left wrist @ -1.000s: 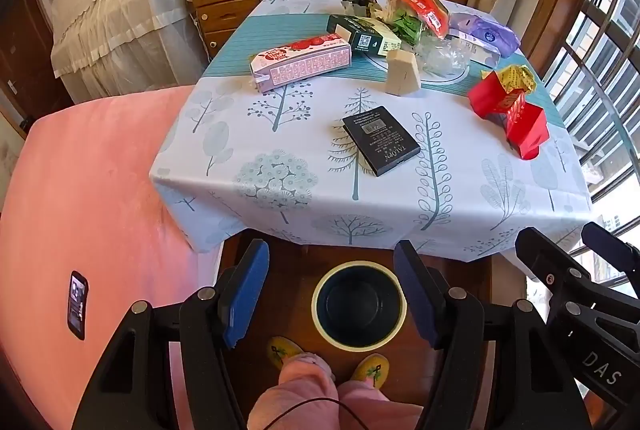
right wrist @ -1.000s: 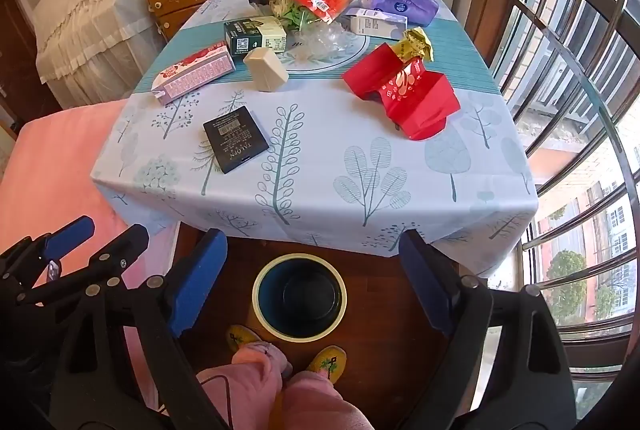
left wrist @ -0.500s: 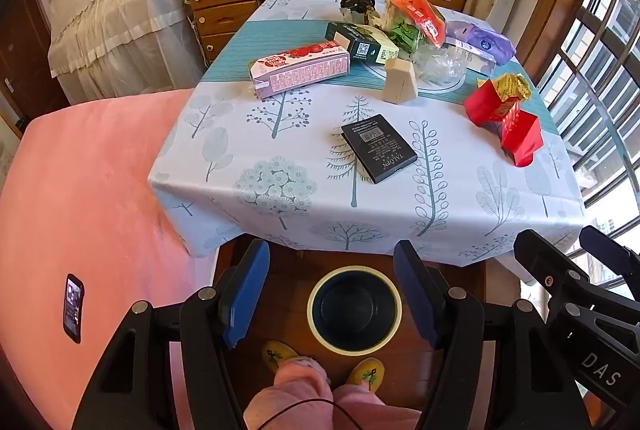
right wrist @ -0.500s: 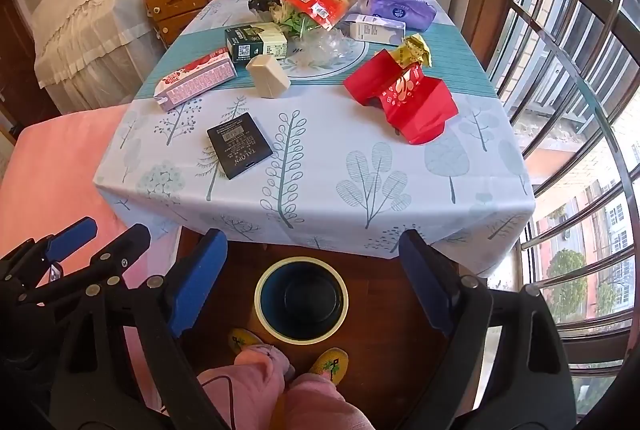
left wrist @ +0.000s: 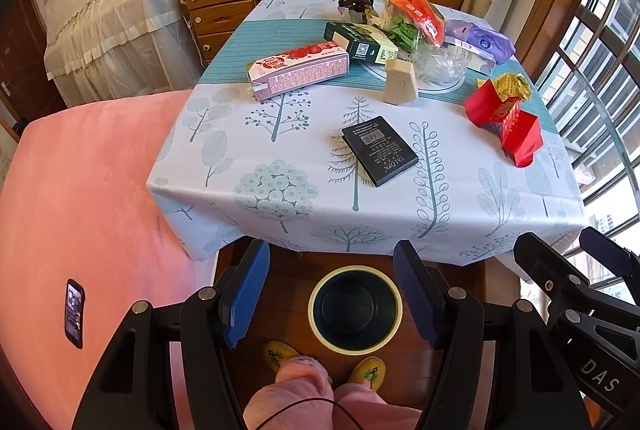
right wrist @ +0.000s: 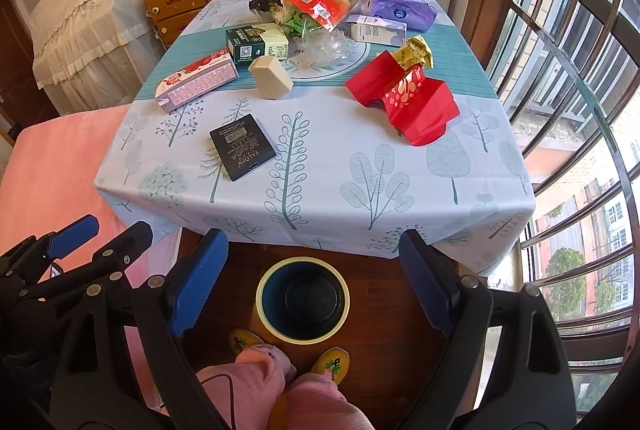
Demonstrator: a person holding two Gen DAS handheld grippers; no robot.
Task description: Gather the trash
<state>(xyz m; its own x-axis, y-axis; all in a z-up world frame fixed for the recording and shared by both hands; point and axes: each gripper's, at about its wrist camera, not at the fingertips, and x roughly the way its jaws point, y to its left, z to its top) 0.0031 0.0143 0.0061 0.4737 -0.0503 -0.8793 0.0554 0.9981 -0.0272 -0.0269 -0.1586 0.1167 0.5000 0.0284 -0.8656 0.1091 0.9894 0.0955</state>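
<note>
With the left gripper (left wrist: 332, 284) and right gripper (right wrist: 314, 276) both spread wide and empty above the bin (right wrist: 302, 300), the flat black box (right wrist: 242, 146) ahead (thin, lying flush on the tablecloth (right wrist: 360, 190)) may slip from the jaws.

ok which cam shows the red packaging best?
Right wrist: the red packaging sits near mid-frame, with its printed face and the gold foil on top clear. Left wrist has it smaller, off toward the right edge and more distorted.
</note>
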